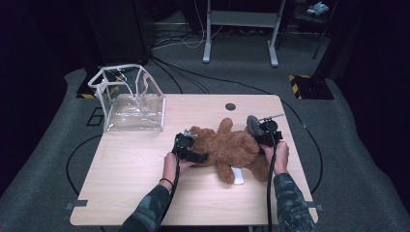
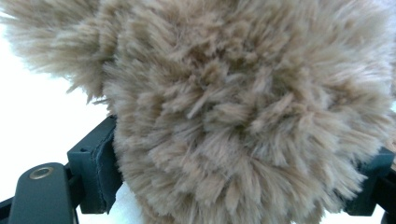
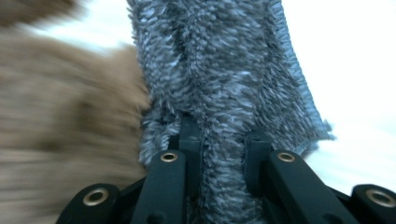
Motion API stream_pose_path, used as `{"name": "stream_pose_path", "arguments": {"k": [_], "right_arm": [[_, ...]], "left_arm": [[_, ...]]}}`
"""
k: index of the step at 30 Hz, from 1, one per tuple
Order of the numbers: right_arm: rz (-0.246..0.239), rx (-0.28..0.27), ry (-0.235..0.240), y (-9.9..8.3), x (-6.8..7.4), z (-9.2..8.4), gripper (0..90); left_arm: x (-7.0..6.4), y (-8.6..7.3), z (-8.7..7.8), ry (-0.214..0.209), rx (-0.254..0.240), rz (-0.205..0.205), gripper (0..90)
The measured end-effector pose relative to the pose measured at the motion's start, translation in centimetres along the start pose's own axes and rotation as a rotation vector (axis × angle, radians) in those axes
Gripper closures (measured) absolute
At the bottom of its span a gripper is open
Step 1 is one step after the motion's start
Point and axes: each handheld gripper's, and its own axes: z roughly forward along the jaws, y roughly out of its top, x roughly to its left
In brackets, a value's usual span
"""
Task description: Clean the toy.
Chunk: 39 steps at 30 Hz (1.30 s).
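Between fingers (image 3: 254, 161) — nubby grey cloth (image 3: 224, 79)

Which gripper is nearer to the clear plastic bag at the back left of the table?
Left. The left gripper clamps the brown teddy bear at its end facing the clear plastic bag, just front-right of it. The right gripper, pinching a grey cloth, is beyond the bear, further right.

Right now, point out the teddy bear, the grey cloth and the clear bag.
teddy bear (image 1: 232, 147): high view, on its brown belly.
grey cloth (image 3: 219, 70): right gripper view, on the fuzzy pile above the jaws.
clear bag (image 1: 133, 108): high view, on its transparent front wall.
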Motion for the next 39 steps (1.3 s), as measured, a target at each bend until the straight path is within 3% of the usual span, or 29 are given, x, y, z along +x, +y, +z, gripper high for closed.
{"name": "stream_pose_path", "arguments": {"k": [3, 4, 5, 6, 8, 10, 12, 13, 16, 17, 18, 22, 24, 32, 39], "right_arm": [[0.008, 0.059, -0.086, -0.4, -1.0, 0.1, 75.6], [0.016, 0.063, -0.091, -0.4, -1.3, -0.2, 75.6], [0.025, 0.029, -0.094, -0.3, -1.6, -0.8, 75.6], [0.017, 0.0, -0.081, -0.2, -1.5, -1.4, 75.6], [0.016, -0.085, -0.006, 0.1, -0.7, -3.0, 75.5], [-0.014, -0.11, 0.039, 0.4, 0.4, -3.2, 75.5], [-0.033, -0.081, 0.031, 0.7, 1.3, -2.1, 75.4], [-0.016, -0.053, 0.027, 0.7, 1.2, -1.4, 75.5], [0.053, -0.033, 0.038, 0.3, -0.1, 0.2, 75.6], [0.086, -0.024, 0.022, 0.0, -0.5, 0.4, 75.6], [0.064, -0.01, -0.014, -0.2, -0.8, 0.6, 75.6], [0.087, 0.043, -0.076, -1.7, -2.1, 0.5, 75.5], [0.076, 0.04, -0.101, -2.1, -2.5, 0.0, 75.4], [0.089, -0.068, -0.067, -4.2, -3.1, -5.2, 75.3], [0.105, -0.079, -0.059, -7.0, -3.3, -7.2, 75.3]], "left_arm": [[0.1, -0.1, 0.1, -0.007, 0.003, -0.005, 14.0], [0.1, -0.1, 0.2, -0.008, 0.004, -0.008, 14.0], [0.0, -0.1, 0.1, -0.007, 0.007, -0.005, 14.0], [-0.1, -0.2, 0.1, -0.002, 0.0, -0.005, 14.0], [-0.1, -0.2, 0.0, 0.0, 0.005, 0.005, 14.0], [-0.2, -0.2, 0.1, 0.002, 0.001, 0.0, 14.0], [-0.2, -0.3, 0.0, 0.001, 0.005, 0.003, 14.0], [-0.2, -0.3, 0.0, 0.002, 0.002, 0.004, 14.0], [-0.2, -0.3, 0.0, 0.003, 0.006, 0.004, 14.0], [-0.2, -0.3, 0.0, 0.003, 0.008, 0.004, 14.0], [-0.2, -0.3, 0.0, 0.004, 0.003, 0.006, 14.0], [-0.3, -0.3, 0.0, 0.007, 0.005, 0.002, 14.0], [-0.3, -0.3, -0.1, 0.008, 0.003, 0.003, 13.9], [-1.1, -0.3, -1.5, 0.027, -0.05, -0.002, 12.2], [-2.5, -0.2, -3.4, 0.058, -0.101, -0.018, 13.0]]}}
